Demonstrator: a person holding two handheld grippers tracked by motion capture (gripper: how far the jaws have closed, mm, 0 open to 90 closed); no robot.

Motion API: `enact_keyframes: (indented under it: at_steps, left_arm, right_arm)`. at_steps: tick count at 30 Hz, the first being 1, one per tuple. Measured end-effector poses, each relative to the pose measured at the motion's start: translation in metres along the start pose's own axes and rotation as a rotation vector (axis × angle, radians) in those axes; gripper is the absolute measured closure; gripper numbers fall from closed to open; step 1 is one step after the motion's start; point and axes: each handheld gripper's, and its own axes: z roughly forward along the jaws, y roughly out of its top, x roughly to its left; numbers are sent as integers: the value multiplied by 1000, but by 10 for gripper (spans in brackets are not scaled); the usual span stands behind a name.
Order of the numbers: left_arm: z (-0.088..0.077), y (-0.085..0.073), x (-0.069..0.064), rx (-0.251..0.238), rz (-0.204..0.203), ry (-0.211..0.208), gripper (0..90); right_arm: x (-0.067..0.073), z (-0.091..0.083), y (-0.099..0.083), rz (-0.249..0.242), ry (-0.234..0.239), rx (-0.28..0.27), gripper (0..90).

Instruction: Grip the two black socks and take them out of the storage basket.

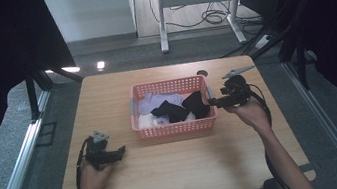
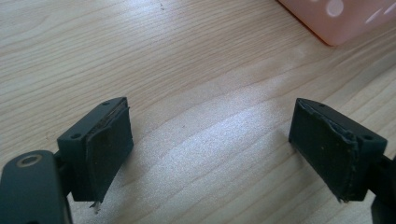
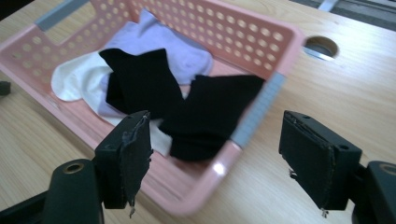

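Pink plastic forms the perforated basket (image 1: pixel 176 127) at the frame's centre, on which no writing can be read; its socks are partly covered by one another. The black sock (image 3: pixel 210 114) is seen beyond the spread, empty jaws of the right gripper (image 3: pixel 215 161). At lower left, the left gripper (image 2: pixel 210 149) is held open over bare wood.

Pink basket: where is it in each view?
High view: basket at table centre, socks inside.
Left gripper view: one pink corner at top right.
Right gripper view: basket spans the upper left and centre, its near rim between the jaws.
Shared landmark: wooden table.
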Motion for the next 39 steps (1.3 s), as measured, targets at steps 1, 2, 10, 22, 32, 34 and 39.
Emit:
enact_keyframes:
  at_steps: [1,2,10,22,32,34,39]
  left_arm:
    - [0,0,0,0,0,0,132]
    - [0,0,0,-1,-1,0,132]
    - [0,0,0,-1,0,0,132]
    - [0,0,0,-1,0,-1,132]
    - [0,0,0,-1,-1,-2,131]
    - [0,0,0,-1,-1,-2,131]
    - [0,0,0,-1,0,-1,132]
  right_arm:
    - [2,3,3,-5,5,1,261]
    - [5,8,7,-12,17,2,263]
    - [25,44,28,-83,66,33,283]
    - [58,102,45,-186,141,106,294]
    - [51,124,44,-177,82,179,306]
    - [46,126,42,-169,77,189,304]
    - [50,130,41,-163,136,196,279]
